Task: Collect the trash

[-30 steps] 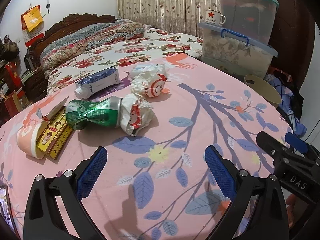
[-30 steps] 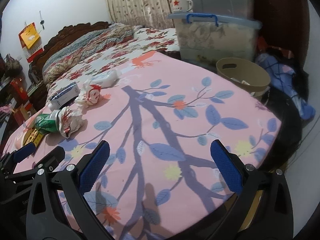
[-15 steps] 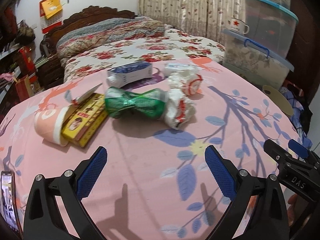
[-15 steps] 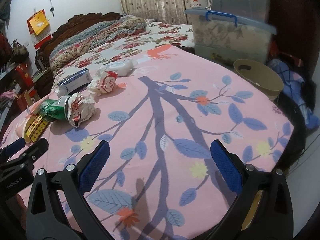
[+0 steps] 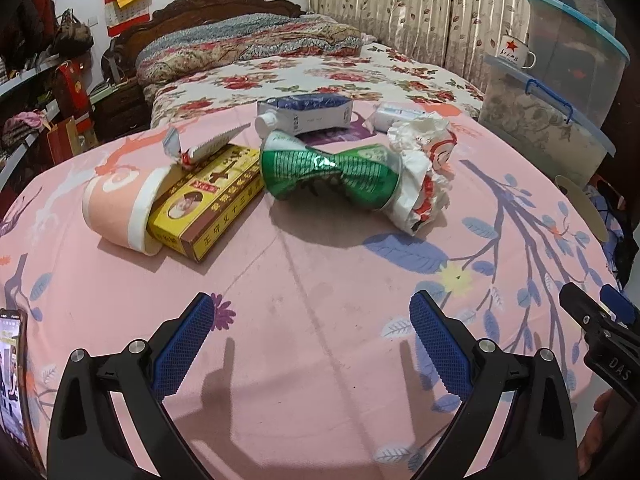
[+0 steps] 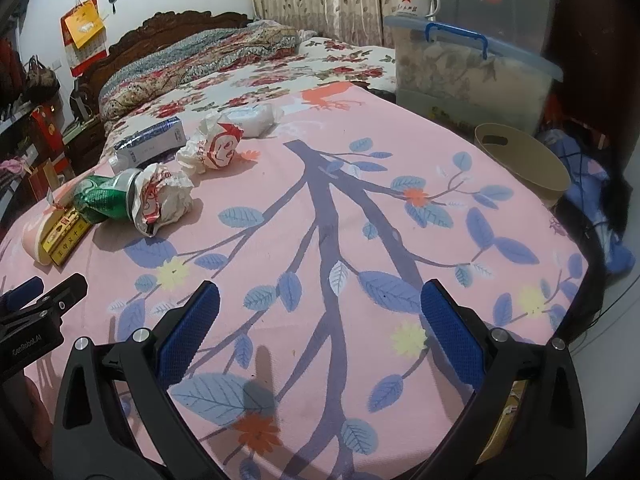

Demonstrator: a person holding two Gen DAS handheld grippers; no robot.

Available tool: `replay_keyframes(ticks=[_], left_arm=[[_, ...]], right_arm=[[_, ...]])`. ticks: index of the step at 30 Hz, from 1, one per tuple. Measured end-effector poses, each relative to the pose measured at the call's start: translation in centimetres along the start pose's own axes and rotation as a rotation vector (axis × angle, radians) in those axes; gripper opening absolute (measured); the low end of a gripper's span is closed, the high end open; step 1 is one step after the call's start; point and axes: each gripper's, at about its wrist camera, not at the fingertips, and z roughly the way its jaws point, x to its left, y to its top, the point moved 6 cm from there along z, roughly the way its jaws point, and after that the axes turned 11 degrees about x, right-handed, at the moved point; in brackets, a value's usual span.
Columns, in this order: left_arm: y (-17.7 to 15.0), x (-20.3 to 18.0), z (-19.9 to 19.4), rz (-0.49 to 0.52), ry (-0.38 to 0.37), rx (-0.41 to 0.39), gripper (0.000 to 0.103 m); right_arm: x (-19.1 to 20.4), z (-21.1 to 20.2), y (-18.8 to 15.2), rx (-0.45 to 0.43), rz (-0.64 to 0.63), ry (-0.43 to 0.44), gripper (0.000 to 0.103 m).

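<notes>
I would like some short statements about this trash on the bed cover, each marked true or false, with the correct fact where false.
1. The left gripper is open and holds nothing. True.
2. The green can is crushed in the middle. True.
3. The yellow box lies inside the tan bin. False: it lies on the pink cover, beside the pink cup.
4. A crumpled wrapper touches the can. True.
5. The right gripper is shut on the blue carton. False: it is open and empty, and the carton lies far ahead on the cover.
</notes>
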Motion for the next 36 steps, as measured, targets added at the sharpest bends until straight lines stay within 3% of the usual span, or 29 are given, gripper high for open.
replay_keyframes(ticks=[11,23,36], left_arm=[[-1.0,0.7,2.0,-0.037,-0.019,0.089,0.094],[-1.4,0.2,2.6,0.028,0.048,0.113,0.095],[-1.6,0.5,2.4,0.042,0.032,0.116,0.094]], right_arm=[[0.0,0.7,-0.2,0.020,-0.011,-0.017,0.100],[-0.1,1.3,-0.3,0.034,-0.013,-0.016,0.100],[0.0,1.8,-0.4,0.049,-0.018,-0.007,0.100]])
